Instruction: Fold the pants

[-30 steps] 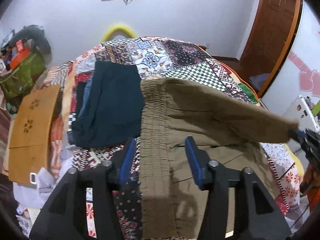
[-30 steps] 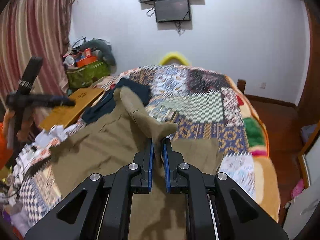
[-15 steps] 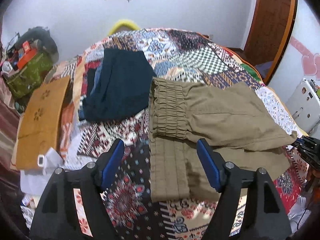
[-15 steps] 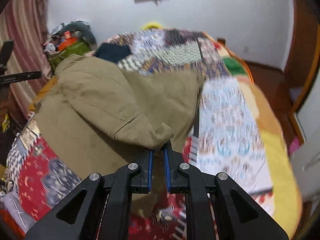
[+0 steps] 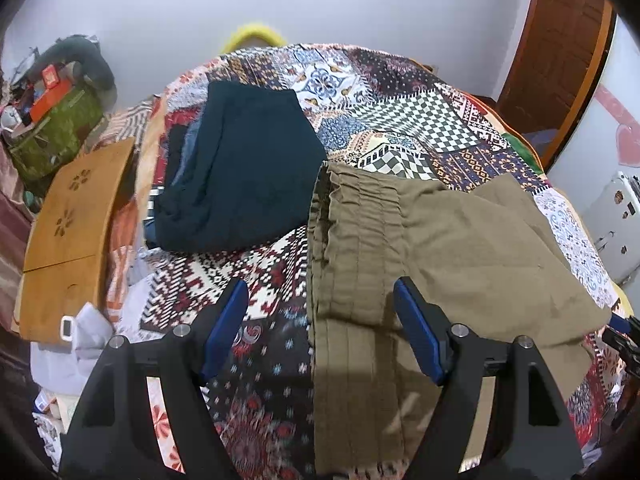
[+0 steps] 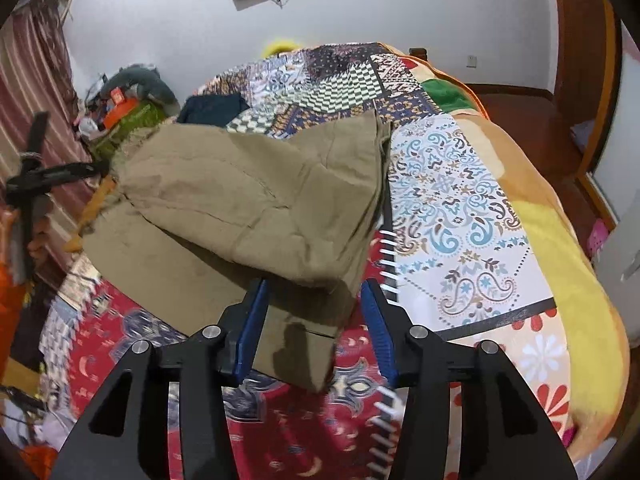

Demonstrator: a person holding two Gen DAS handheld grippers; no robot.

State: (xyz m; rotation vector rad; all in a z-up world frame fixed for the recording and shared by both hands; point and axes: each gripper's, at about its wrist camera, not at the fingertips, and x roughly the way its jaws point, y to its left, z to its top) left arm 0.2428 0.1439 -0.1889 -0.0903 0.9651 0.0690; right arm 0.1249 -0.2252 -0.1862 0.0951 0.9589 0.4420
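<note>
Olive pants [image 5: 440,248] lie folded over on the patchwork quilt [image 5: 248,280] of the bed, the gathered waistband toward the left and the legs running right. Going left to right in the left wrist view: a wooden board [image 5: 68,232] sits at the bed's left edge, then a dark folded garment [image 5: 244,168] just beside the waistband, then the pants. The left claw [image 5: 320,332] hangs over the waistband with its jaws wide; the blue pads stand on either side of the cloth and press on nothing. At the far right edge the hem of the upper layer ends close to the other claw, barely in view. In the right wrist view the pants [image 6: 256,200] fill the left and middle, the quilt [image 6: 460,216] bare to their right. The right claw [image 6: 316,320] has just been opening; its jaws stand partly apart with the hem corner between them, the pads not pressing on it.
</note>
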